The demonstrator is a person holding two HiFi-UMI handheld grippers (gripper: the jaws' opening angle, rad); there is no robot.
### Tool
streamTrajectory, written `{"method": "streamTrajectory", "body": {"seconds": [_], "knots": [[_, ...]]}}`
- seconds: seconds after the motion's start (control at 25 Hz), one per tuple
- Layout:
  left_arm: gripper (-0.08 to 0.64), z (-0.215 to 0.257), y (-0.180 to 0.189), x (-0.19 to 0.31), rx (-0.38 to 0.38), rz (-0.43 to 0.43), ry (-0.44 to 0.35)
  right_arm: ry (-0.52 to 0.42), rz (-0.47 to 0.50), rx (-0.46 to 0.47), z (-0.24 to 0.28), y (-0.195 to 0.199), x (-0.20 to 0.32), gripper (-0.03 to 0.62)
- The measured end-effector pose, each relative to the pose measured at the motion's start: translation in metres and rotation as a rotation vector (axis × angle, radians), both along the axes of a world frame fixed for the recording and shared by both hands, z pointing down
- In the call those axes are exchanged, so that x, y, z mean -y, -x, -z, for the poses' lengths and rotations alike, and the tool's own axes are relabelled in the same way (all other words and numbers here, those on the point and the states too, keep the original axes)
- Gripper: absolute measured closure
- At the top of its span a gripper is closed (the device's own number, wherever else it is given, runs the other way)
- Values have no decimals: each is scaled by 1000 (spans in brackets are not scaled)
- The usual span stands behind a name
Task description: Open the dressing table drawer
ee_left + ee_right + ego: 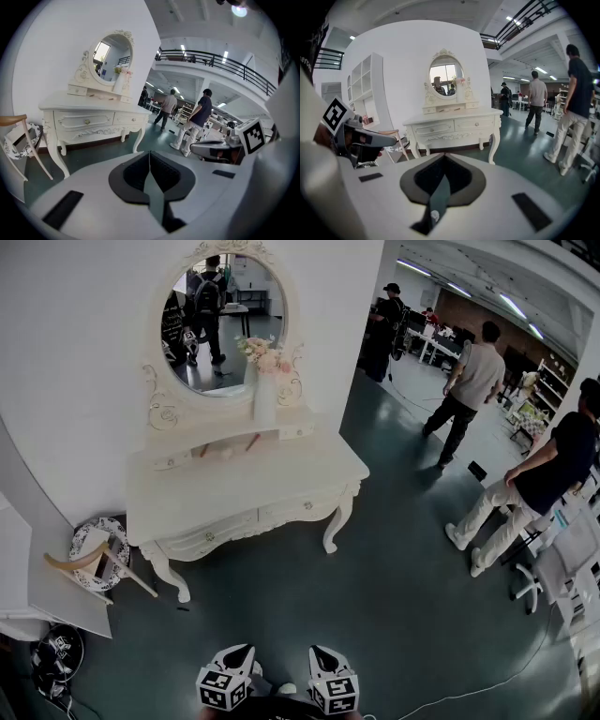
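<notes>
Dressing table drawer, the wide white carved-front one with a small round knob [208, 533], sits in the front of the ornate white wooden dressing table [281, 474] against the wall. In the head view it's well apart from both tools, ahead and a bit left. The left gripper [234, 657] and right gripper [323, 657] hang side by side at the bottom, the left maybe slightly nearer. Left gripper view: jaws pressed together on nothing, drawer [86, 121] off to the upper left, its long side running along the table front. Right gripper view: jaws clenched and empty too, drawer [435, 127] almost dead ahead with its face toward me, so I'd guess a straight pull back.
</notes>
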State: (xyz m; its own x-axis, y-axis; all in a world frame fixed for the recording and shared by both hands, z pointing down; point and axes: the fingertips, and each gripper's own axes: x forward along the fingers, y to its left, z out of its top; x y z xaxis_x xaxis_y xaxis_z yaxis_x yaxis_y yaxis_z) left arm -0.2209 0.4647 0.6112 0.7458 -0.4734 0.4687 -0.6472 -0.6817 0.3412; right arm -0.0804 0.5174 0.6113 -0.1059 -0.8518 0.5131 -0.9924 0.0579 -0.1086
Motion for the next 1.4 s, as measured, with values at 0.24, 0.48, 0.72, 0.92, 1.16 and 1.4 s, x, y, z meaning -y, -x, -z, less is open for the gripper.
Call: {"method": "streamTrajectory", "body": {"seconds": [0.24,0.48,0.72,0.92,1.16,1.4], "knots": [[538,3,1,10,-9,-2,-7,1,40,-36,3,8,11,584],[538,2,1,19,-42,-24,18,-3,-19,7,1,5,21,583],[538,2,7,51,-66,-24,8,-6,-64,23,0,5,40,583],[538,3,8,76,-53,-89,-16,-20,-102,59,-1,12,56,581],[538,5,11,95,-60,-75,-20,-27,-133,55,0,16,62,581],[538,2,7,106,-77,-70,14,-23,-156,67,-1,9,69,581]]}}
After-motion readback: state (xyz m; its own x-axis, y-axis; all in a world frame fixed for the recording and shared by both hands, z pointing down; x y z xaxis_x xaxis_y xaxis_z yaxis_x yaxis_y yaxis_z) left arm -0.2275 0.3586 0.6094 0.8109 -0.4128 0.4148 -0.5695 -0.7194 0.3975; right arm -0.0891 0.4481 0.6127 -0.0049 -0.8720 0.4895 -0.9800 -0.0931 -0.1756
